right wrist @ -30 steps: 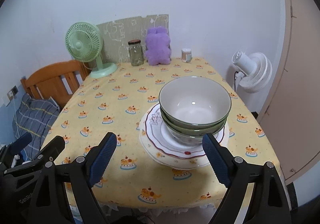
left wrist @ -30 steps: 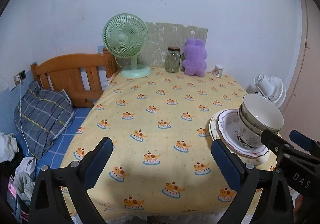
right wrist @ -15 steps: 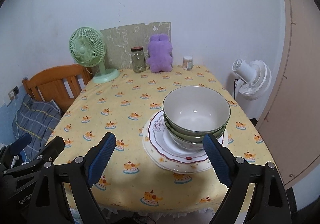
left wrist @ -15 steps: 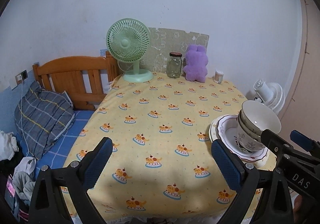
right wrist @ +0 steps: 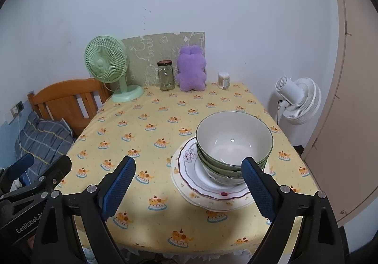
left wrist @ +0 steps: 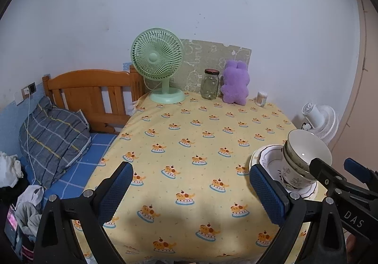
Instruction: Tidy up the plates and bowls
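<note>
Nested green-rimmed bowls (right wrist: 234, 143) stand on a pile of floral plates (right wrist: 189, 169) at the front right of the yellow-clothed table (right wrist: 146, 136). My right gripper (right wrist: 187, 169) hangs open just before the pile; its right finger overlaps the bowls in the picture, and its pads do not press on them. In the left wrist view the bowls (left wrist: 304, 157) and plates (left wrist: 262, 157) sit at the right, behind my right gripper (left wrist: 342, 174). My left gripper (left wrist: 191, 183) is open over bare cloth with nothing between its fingers; it also shows in the right wrist view as the left gripper (right wrist: 35, 164).
A green desk fan (right wrist: 106, 63), a glass jar (right wrist: 166, 76), a purple plush toy (right wrist: 191, 70) and a small swab pot (right wrist: 224, 80) line the table's far edge. A white floor fan (right wrist: 300, 98) and a beige door (right wrist: 354, 98) stand right; a wooden bed (left wrist: 89, 96) with pillow lies left.
Both views have drawn back a little from the table, so the dish pile looks smaller and lower. Both grippers stay open.
</note>
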### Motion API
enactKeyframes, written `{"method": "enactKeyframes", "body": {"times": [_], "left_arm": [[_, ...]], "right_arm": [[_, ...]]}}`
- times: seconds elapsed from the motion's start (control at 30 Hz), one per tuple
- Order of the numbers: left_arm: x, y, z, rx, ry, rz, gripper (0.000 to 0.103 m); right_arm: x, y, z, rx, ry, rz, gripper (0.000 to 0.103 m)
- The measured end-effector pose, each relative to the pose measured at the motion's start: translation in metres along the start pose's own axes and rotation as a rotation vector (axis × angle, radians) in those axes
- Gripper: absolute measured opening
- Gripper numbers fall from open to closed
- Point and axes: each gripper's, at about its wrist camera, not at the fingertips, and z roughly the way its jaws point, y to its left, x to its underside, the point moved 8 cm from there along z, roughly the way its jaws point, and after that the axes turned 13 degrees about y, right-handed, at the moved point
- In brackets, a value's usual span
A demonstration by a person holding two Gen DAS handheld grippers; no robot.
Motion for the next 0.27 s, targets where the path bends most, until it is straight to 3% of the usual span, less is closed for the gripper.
{"method": "enactKeyframes", "body": {"times": [0.27], "left_arm": [[0.0012,-0.0044,-0.0001,-0.006,0.006,0.019,0.103]], "right_arm": [[0.0012,-0.0042,0.0008,0.002,0.007,0.017,0.093]]}}
